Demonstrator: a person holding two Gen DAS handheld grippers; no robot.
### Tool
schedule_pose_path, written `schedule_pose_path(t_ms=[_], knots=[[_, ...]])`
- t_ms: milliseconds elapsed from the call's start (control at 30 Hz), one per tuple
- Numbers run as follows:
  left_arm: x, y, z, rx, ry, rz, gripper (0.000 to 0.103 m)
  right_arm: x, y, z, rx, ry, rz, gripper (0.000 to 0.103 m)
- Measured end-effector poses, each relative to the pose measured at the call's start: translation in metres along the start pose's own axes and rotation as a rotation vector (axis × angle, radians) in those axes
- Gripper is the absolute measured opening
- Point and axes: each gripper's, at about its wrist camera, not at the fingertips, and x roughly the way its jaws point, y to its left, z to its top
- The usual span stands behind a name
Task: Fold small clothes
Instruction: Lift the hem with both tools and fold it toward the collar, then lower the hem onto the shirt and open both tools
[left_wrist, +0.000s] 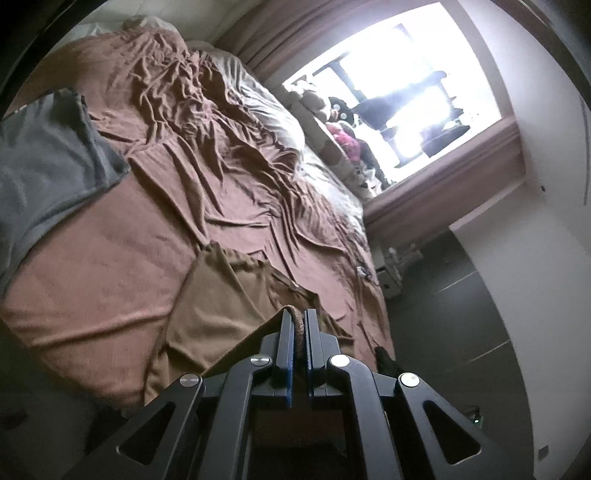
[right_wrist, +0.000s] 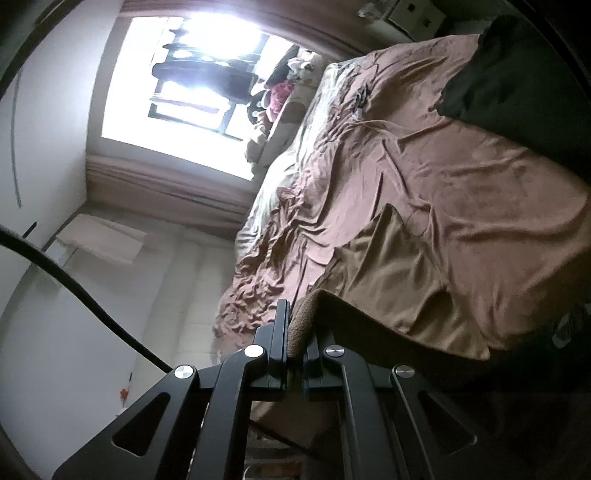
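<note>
A small tan-brown garment (left_wrist: 225, 295) lies at the near edge of the bed, partly spread on the brown bedspread. My left gripper (left_wrist: 298, 317) is shut on one edge of the garment, a rolled hem pinched between the fingers. In the right wrist view the same garment (right_wrist: 391, 273) stretches from the bed to my right gripper (right_wrist: 297, 325), which is shut on another thick edge of it. Both grippers hold the cloth lifted a little off the bed's edge.
The bed is covered by a rumpled brown bedspread (left_wrist: 207, 155). A grey folded cloth (left_wrist: 44, 166) lies at the left. A dark cloth (right_wrist: 517, 81) lies on the bed. A bright window (left_wrist: 399, 96) with stuffed toys (left_wrist: 332, 118) is beyond; dark floor (left_wrist: 450, 302) to the right.
</note>
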Motion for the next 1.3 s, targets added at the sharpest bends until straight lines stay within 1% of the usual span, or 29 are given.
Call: schedule_pose_path(t_ms=[133,333,533,767,1000,1133,1167,1233,1267,1300], knots=[[0.033,0.006,0.02,-0.001,0.011,0.047,0.004,0.027,-0.001,0.018,-0.007,0.012,-0.027,0.002],[0.088,0.023,0.042,-0.001,0.051,0.124,0.004,0.083,-0.006,0.042,-0.024,0.058,-0.113,0.002],[0.139,0.051,0.051,-0.02,0.108,0.196,0.004,0.129,-0.019,0.062,-0.023,0.106,-0.187,0.002],[0.183,0.076,0.061,-0.03,0.138,0.274,0.004,0.18,-0.044,0.078,-0.002,0.161,-0.253,0.002],[0.226,0.093,0.071,-0.025,0.174,0.347,0.004,0.214,-0.056,0.09,-0.017,0.189,-0.297,0.002],[0.25,0.103,0.07,-0.008,0.229,0.392,0.005,0.227,-0.06,0.094,-0.035,0.208,-0.319,0.004],[0.253,0.105,0.07,-0.007,0.237,0.397,0.005,0.23,-0.06,0.094,-0.036,0.214,-0.316,0.005],[0.256,0.104,0.068,0.008,0.254,0.39,0.013,0.23,-0.058,0.095,-0.049,0.225,-0.314,0.014],[0.255,0.103,0.068,0.019,0.256,0.387,0.027,0.228,-0.056,0.096,-0.064,0.219,-0.316,0.029],[0.254,0.102,0.067,0.029,0.255,0.39,0.049,0.227,-0.055,0.096,-0.077,0.21,-0.317,0.049]])
